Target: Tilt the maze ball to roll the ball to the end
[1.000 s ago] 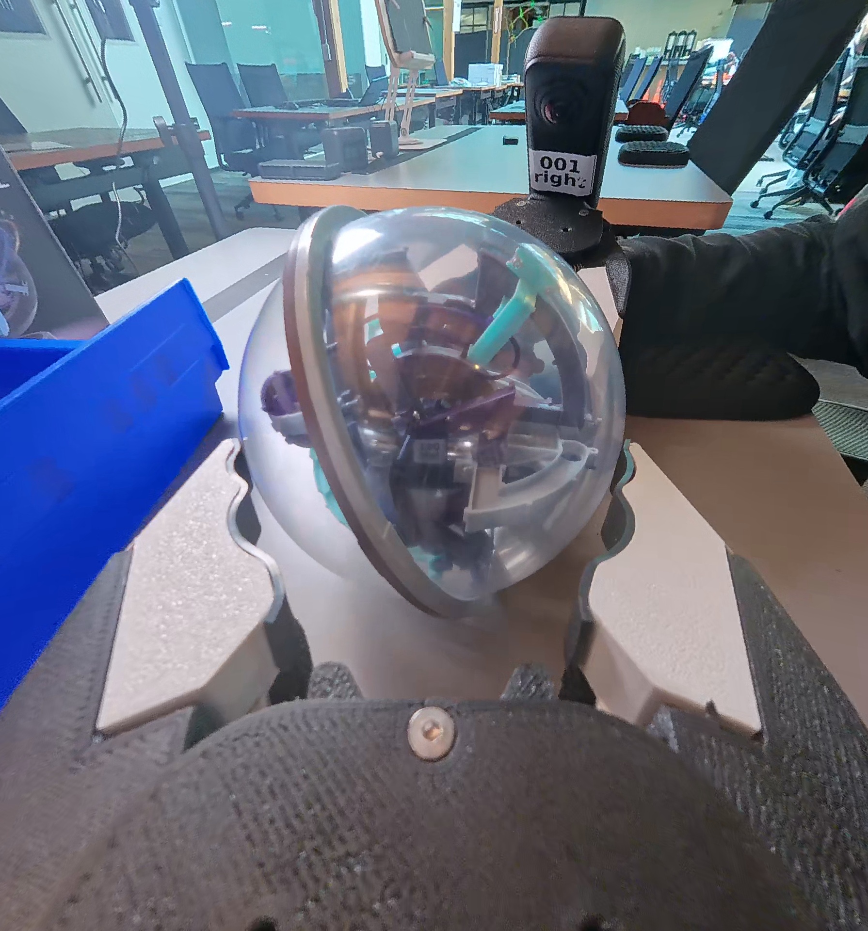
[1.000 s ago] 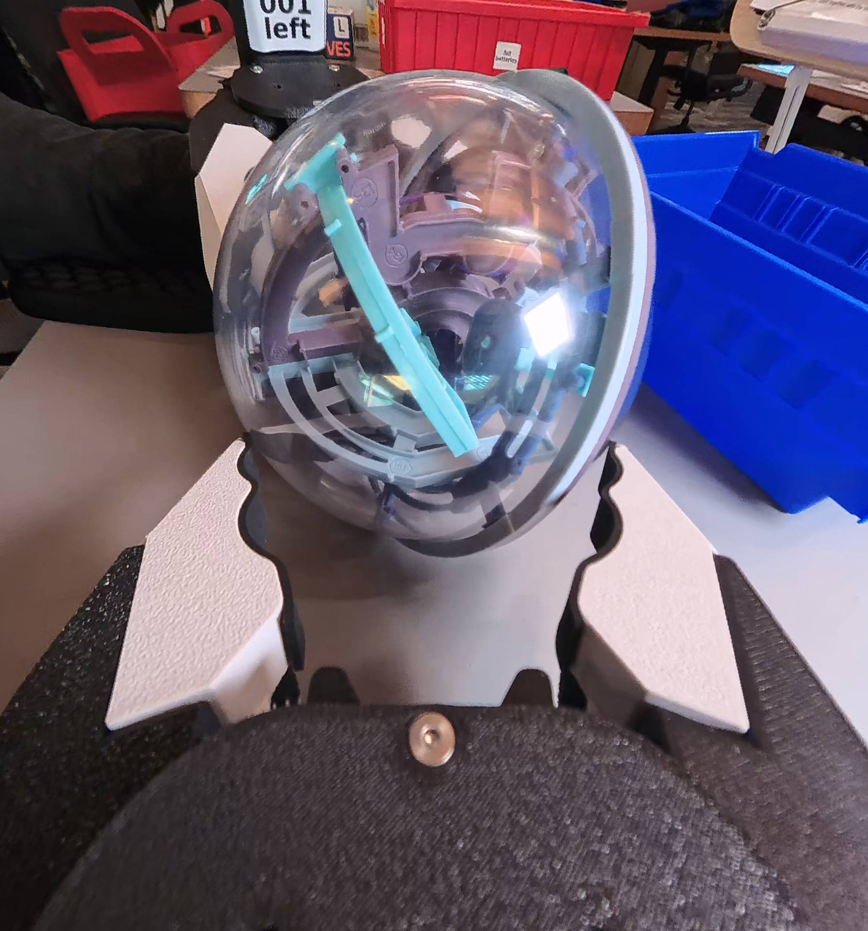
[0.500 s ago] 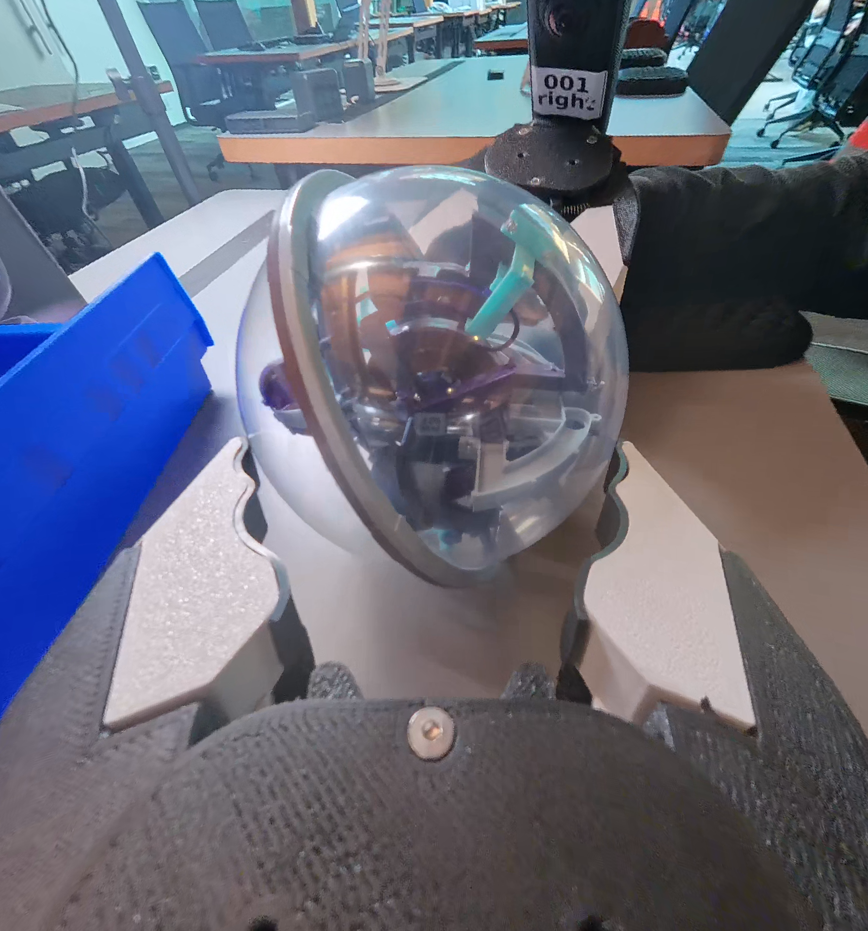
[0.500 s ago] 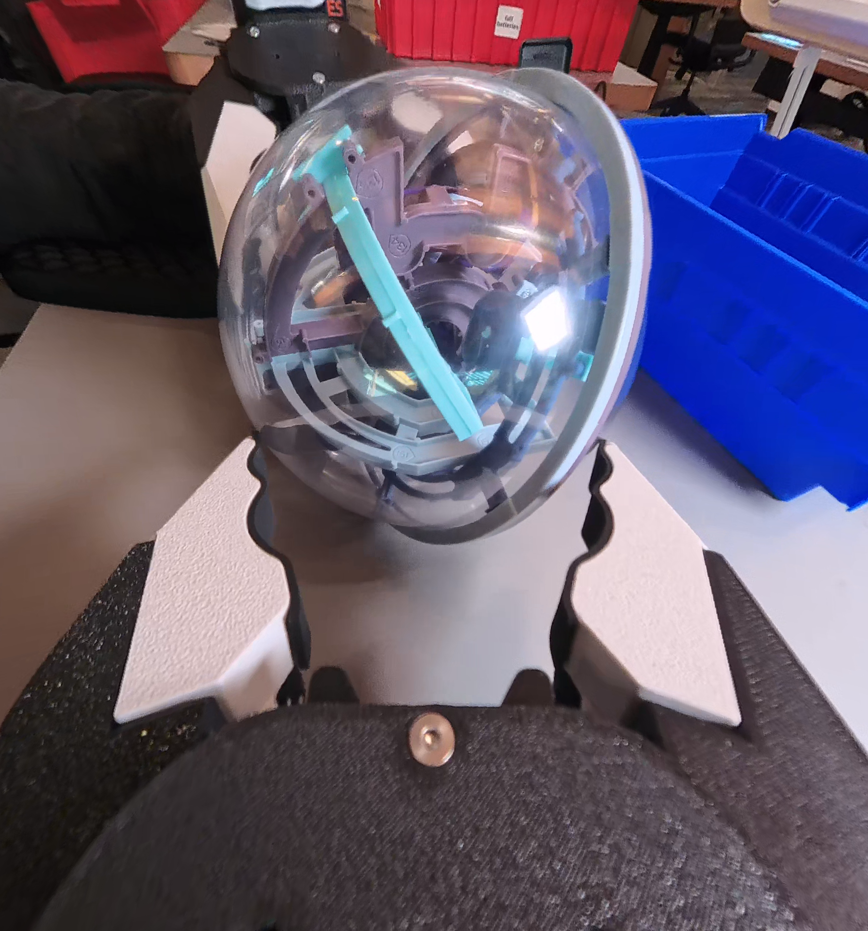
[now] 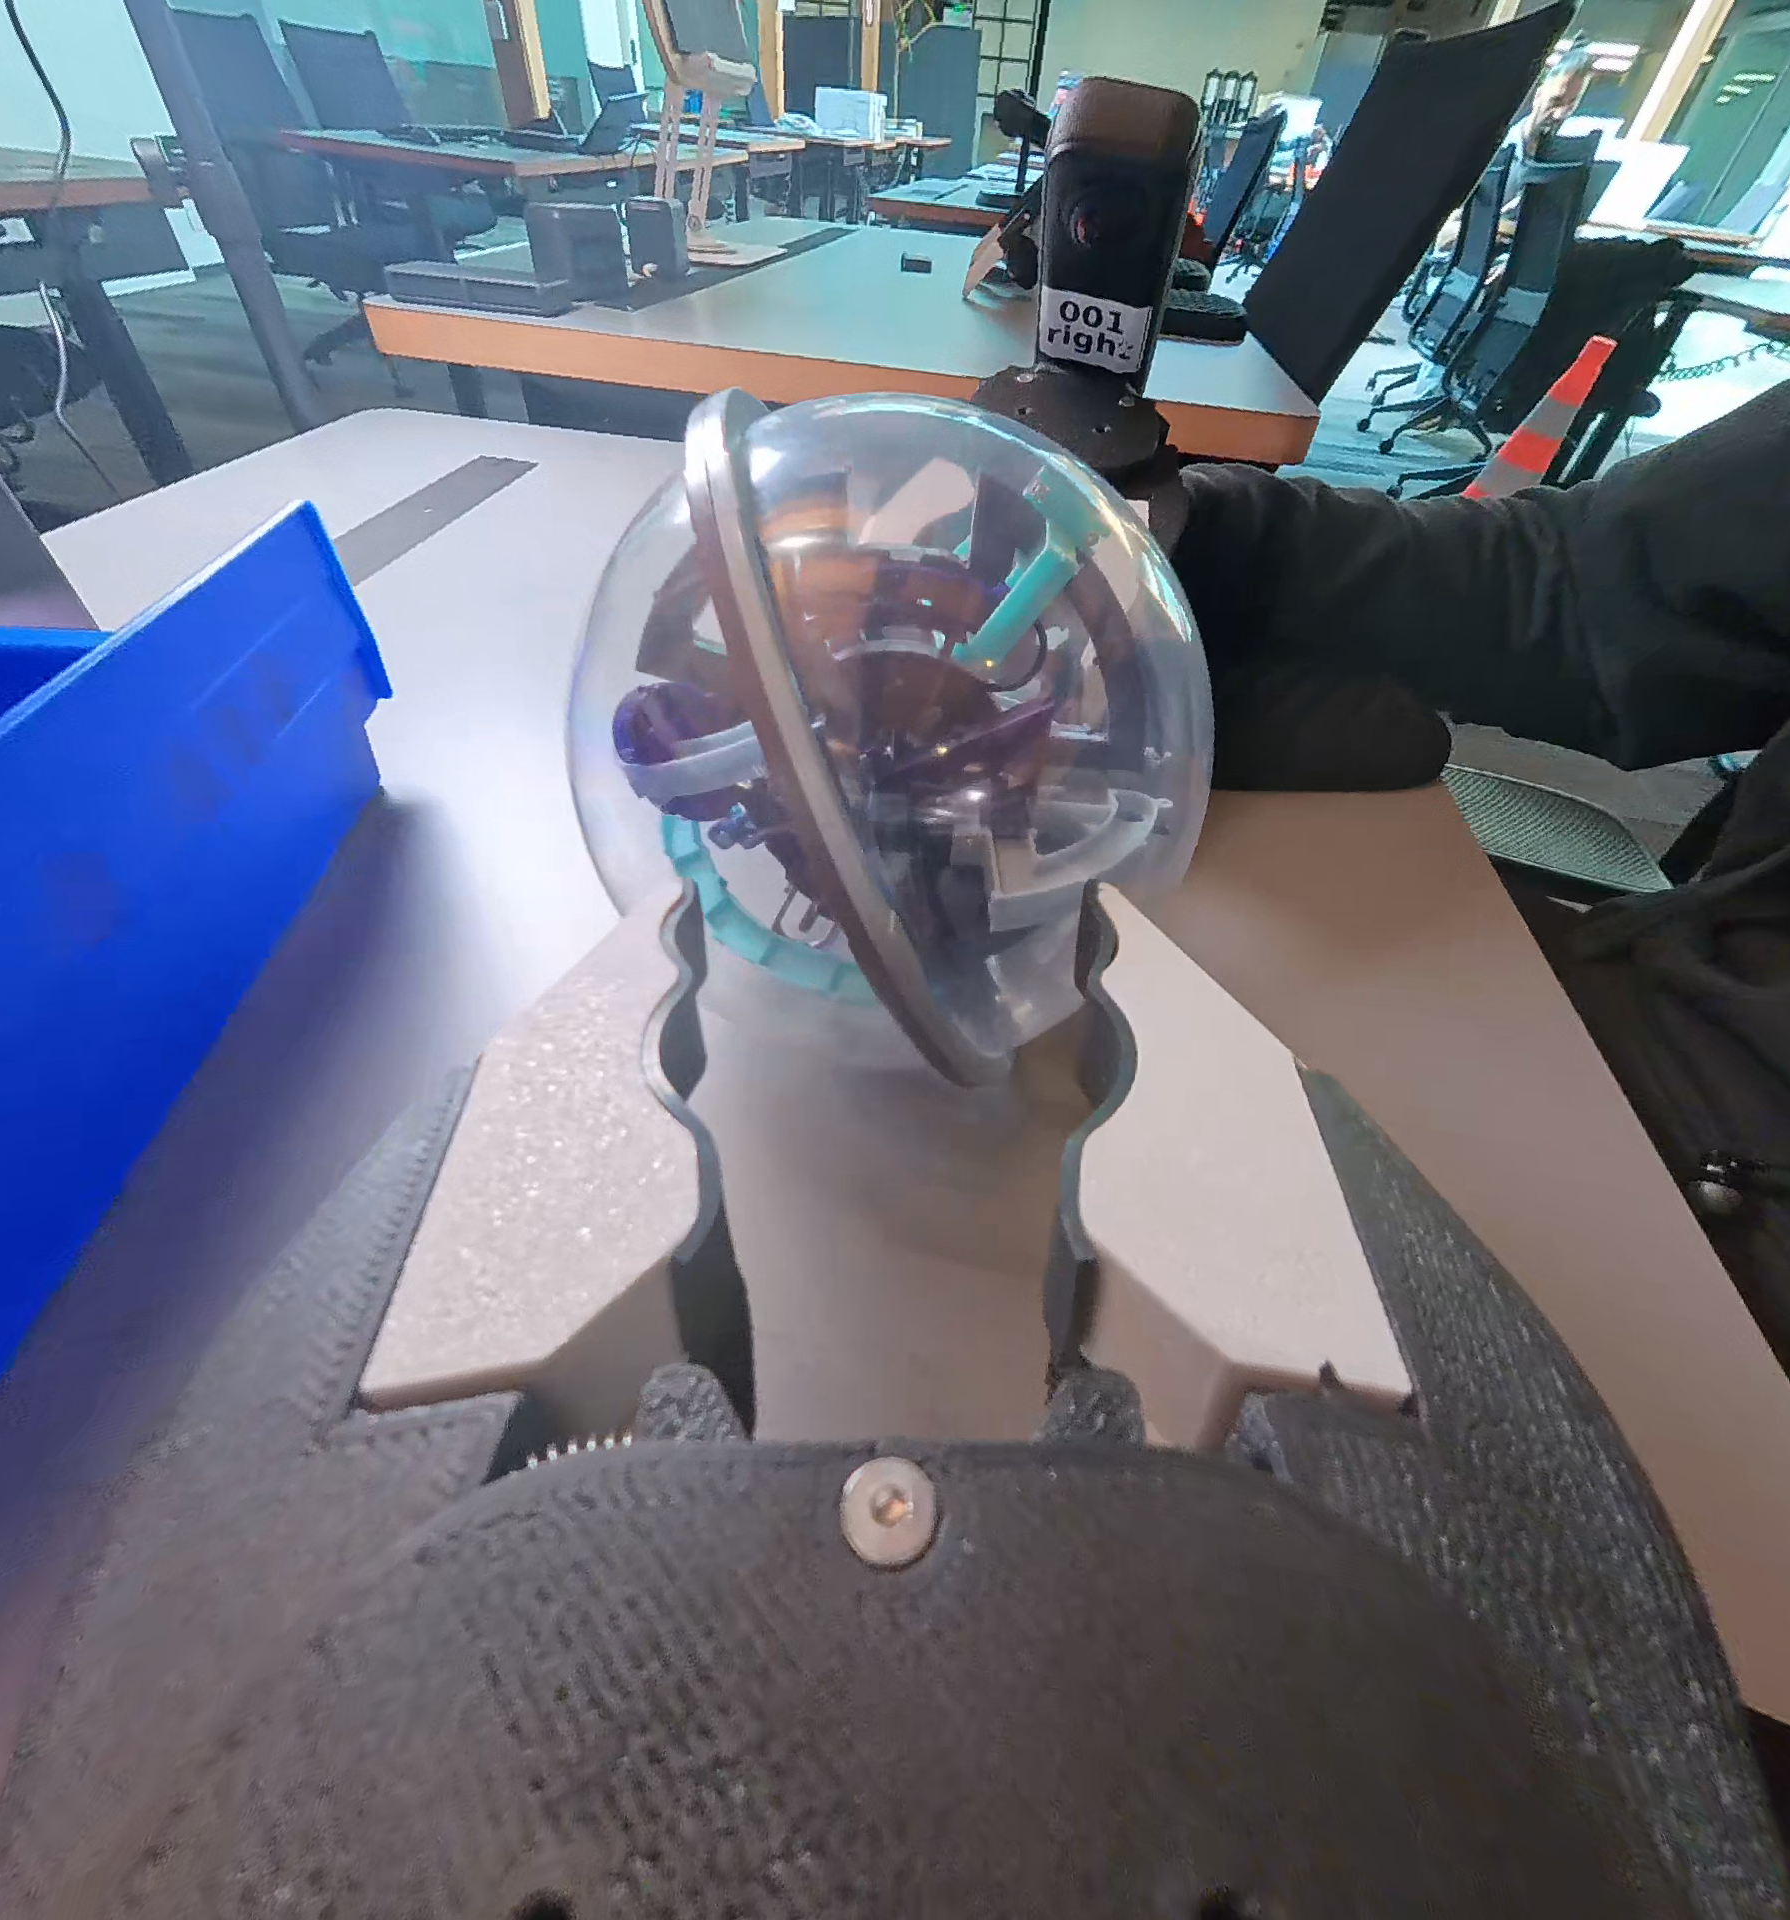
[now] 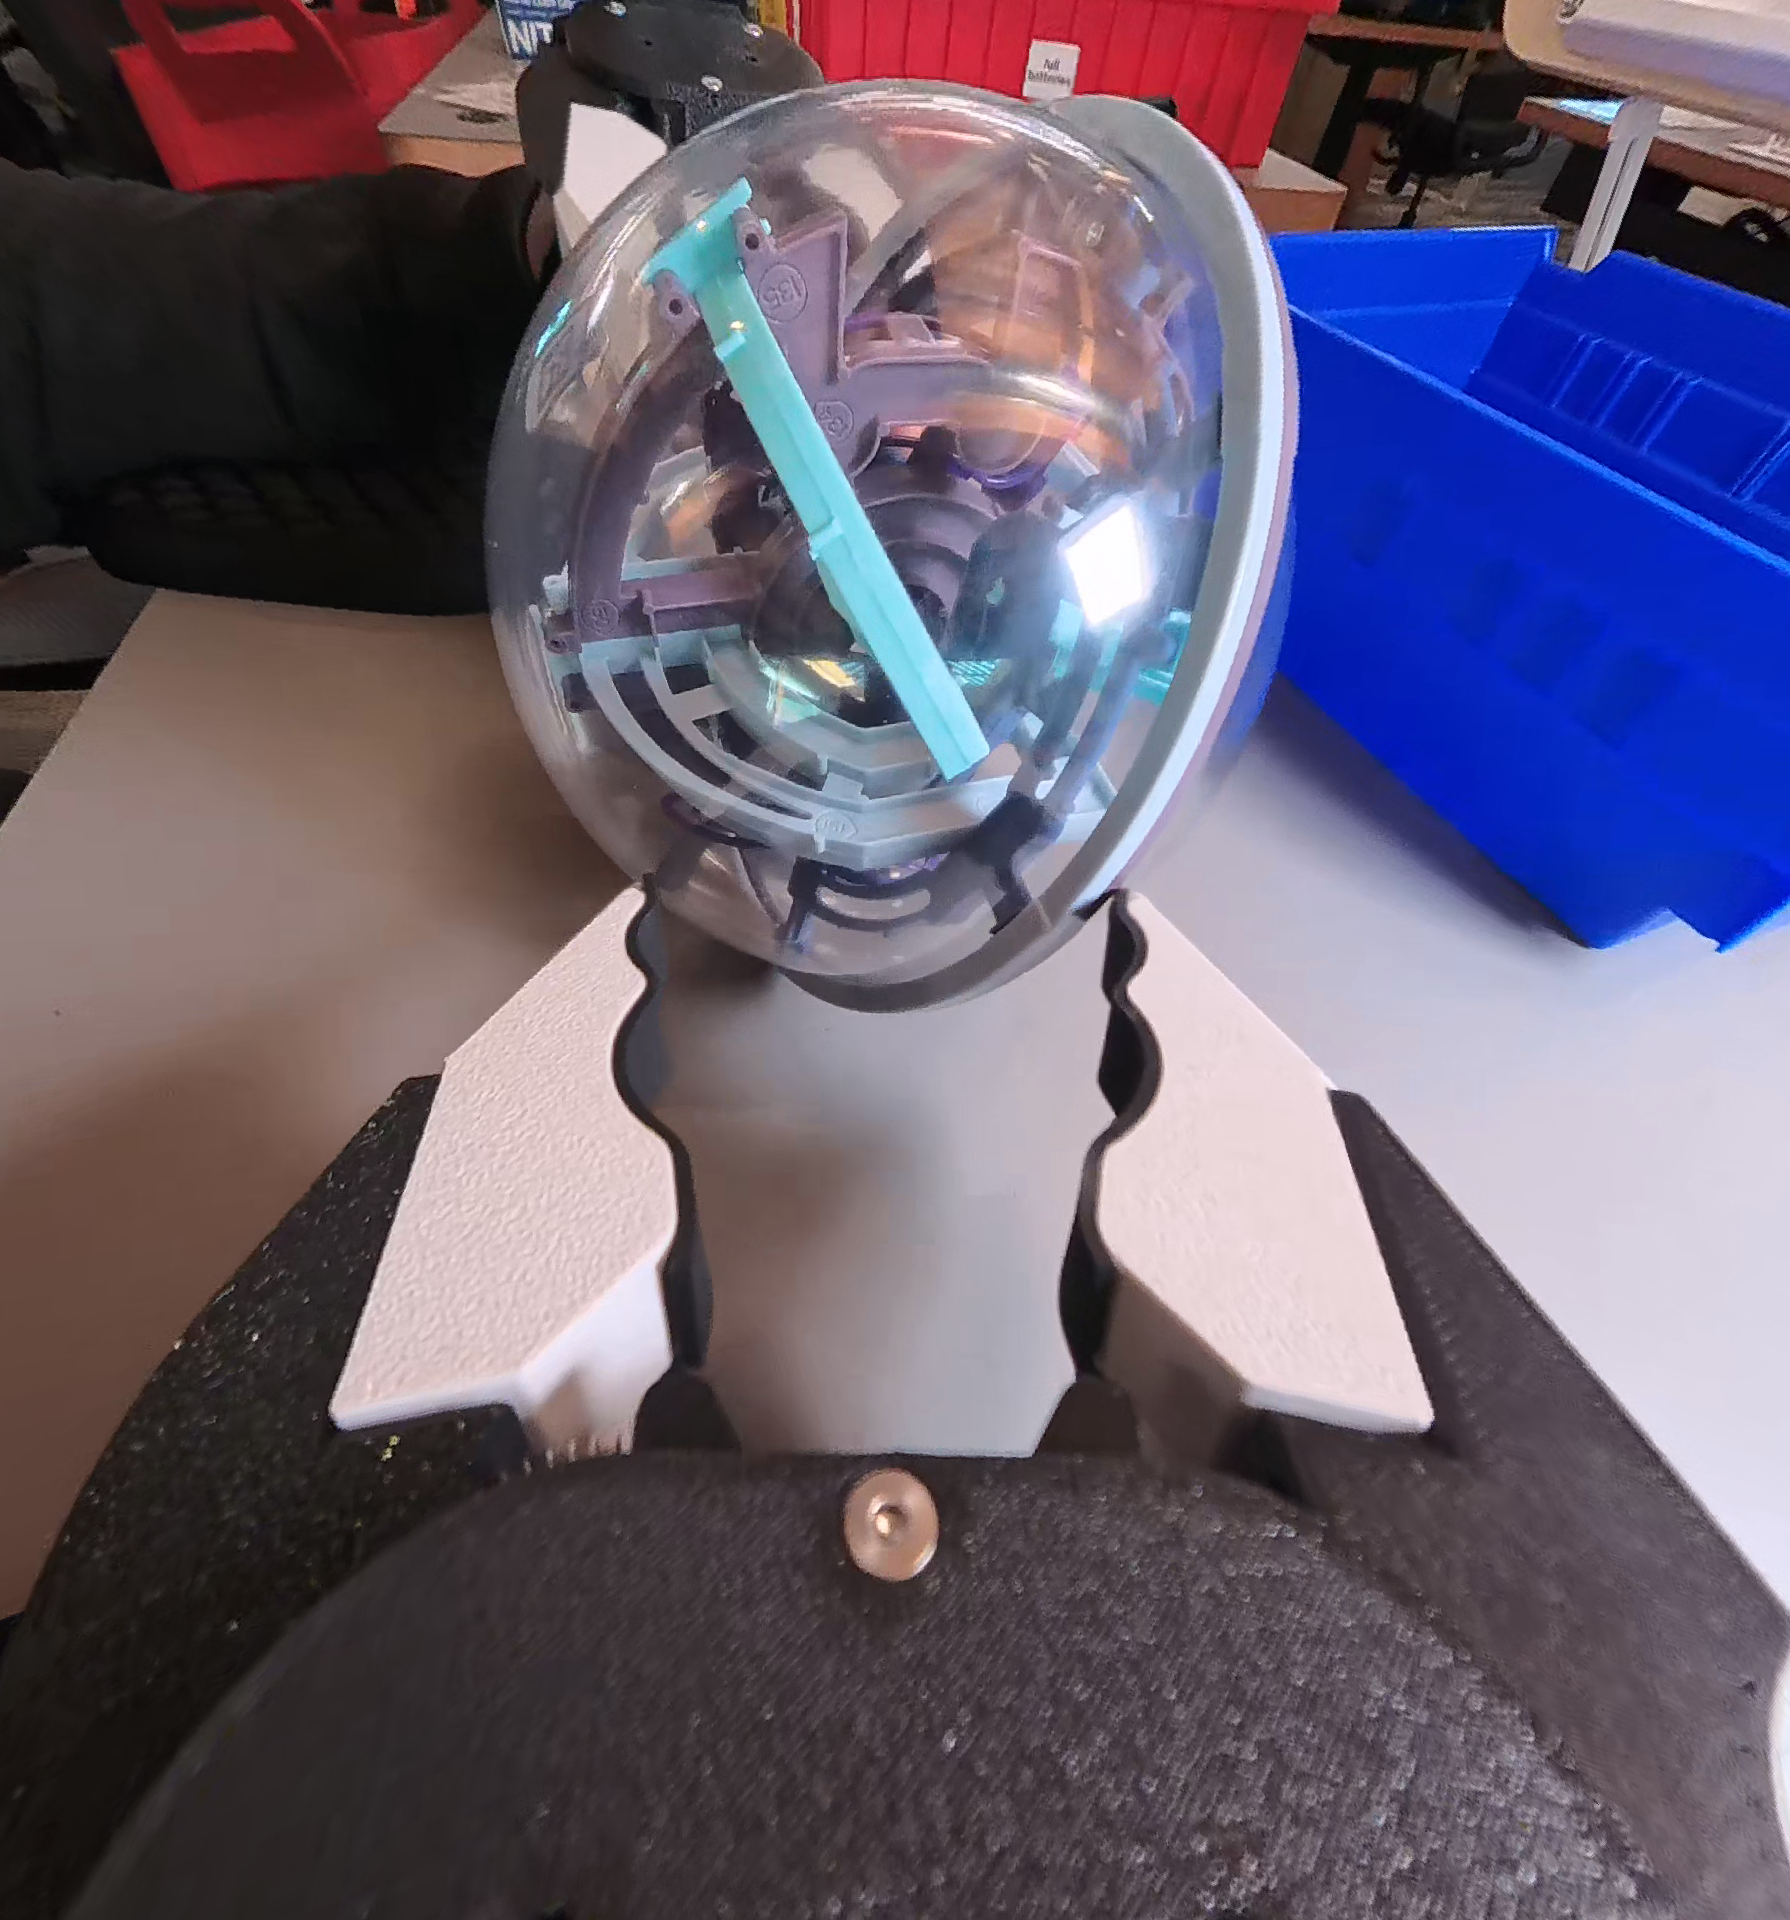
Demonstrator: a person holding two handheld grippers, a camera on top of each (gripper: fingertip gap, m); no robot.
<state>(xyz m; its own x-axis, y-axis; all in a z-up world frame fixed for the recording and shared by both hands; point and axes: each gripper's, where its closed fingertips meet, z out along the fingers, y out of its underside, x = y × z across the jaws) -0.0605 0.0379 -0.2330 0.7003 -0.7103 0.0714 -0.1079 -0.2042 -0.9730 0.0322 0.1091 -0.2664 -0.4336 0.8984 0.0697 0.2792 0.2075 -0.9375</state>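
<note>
Maze ball (image 5: 891, 727): clear sphere with teal, purple and grey tracks, seam ring tilted, on the worktop (image 5: 1338, 987) near its middle, between both claws.
Small ball inside: cannot tell where it lies.
Left claw (image 5: 886, 914): narrowed, tips against the sphere's lower flanks.
Right claw (image 6: 886, 914): likewise, tips touching the shell low down from the opposite side.
Blue bin (image 5: 143, 831): just beside the sphere.
Risk: both grips sit low on a smooth curve; the sphere could squirt upward, roll into the bin or towards the worktop edge.
Change: both claws stood wide around the sphere a second ago; now closed in.
</note>
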